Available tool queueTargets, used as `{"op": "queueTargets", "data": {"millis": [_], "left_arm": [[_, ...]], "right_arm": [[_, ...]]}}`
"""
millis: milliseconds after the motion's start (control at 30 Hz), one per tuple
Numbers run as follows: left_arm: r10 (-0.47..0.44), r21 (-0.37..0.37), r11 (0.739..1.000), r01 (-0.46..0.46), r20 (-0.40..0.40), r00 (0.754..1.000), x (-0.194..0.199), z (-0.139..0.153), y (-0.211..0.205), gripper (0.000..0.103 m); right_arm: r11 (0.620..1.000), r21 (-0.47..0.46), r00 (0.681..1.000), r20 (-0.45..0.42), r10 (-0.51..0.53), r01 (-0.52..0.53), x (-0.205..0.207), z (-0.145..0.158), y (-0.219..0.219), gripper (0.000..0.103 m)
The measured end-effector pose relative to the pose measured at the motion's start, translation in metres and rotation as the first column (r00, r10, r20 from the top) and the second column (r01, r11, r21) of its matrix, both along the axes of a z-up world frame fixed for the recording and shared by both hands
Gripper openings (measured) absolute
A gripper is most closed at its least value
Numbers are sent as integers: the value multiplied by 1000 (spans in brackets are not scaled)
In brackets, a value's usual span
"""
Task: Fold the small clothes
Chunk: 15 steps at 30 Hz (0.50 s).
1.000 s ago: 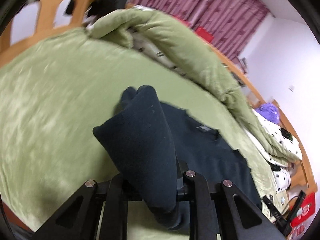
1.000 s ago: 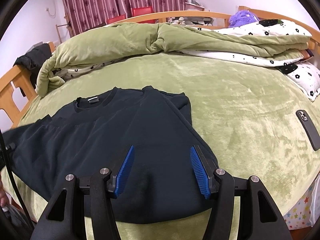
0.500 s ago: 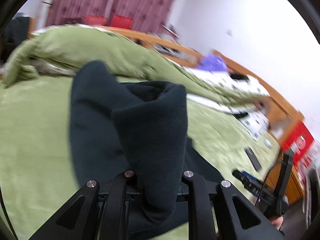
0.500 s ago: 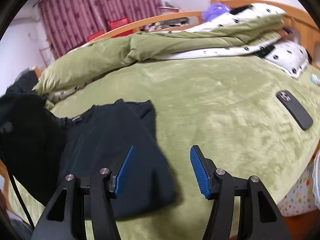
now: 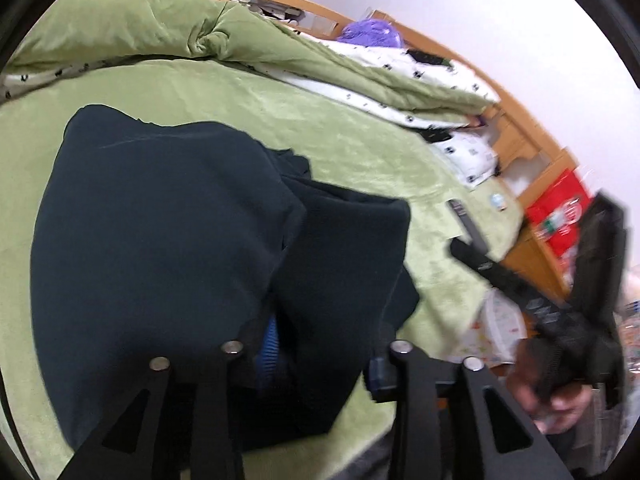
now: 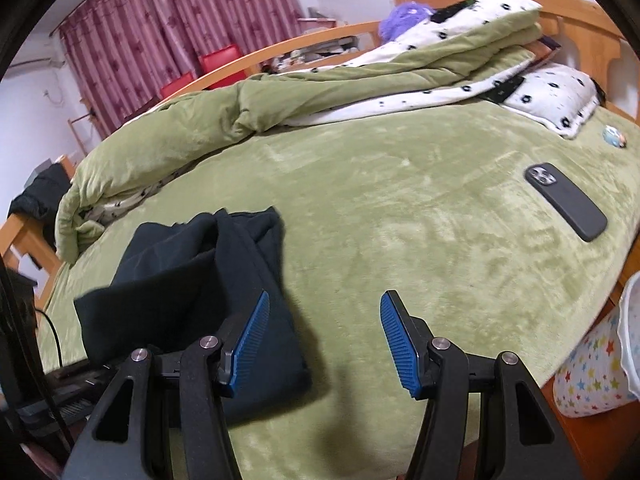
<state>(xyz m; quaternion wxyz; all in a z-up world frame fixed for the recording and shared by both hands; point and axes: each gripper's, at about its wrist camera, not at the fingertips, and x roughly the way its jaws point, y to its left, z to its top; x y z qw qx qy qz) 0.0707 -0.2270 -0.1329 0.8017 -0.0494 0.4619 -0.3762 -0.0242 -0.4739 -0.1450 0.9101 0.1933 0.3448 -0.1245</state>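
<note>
The dark sweatshirt [image 6: 192,280] lies bunched, draped through the left claw [image 5: 320,344]; the right claw [image 6: 322,334] gapes empty.

A home bedroom. A wooden-framed bed [image 6: 580,12] is filling most of the frame, wearing a green plush cover [image 6: 400,208]. A rolled green duvet [image 6: 320,92] with a white flower-print lining is lying across the upper half of the frame, with a matching pillow [image 6: 556,96] at upper right. Maroon curtains [image 6: 160,32] are hanging at upper left, red chair backs [image 6: 218,56] showing just below them. A phone [image 6: 566,200] is lying at right on the bed, and a dark garment [image 6: 192,276] is lying at lower left.
</note>
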Motion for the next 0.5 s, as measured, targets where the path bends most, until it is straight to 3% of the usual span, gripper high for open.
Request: {"op": "queueTargets", "data": {"millis": [133,367,500], "left_arm": [[27,-55,998,-23,78,997,-14,16,40,63],[206,-4,978,-207,136,969,-6,12,112,64],[282,-2,959,-284,99,954,6,-1,135,64]], "right_arm": [[998,7,997,46,69,-69,4,8,18,58],[980,53,974,134,184,-193,1,17,44,67],[975,44,974,76,213,-217,11,5,60,69]]}}
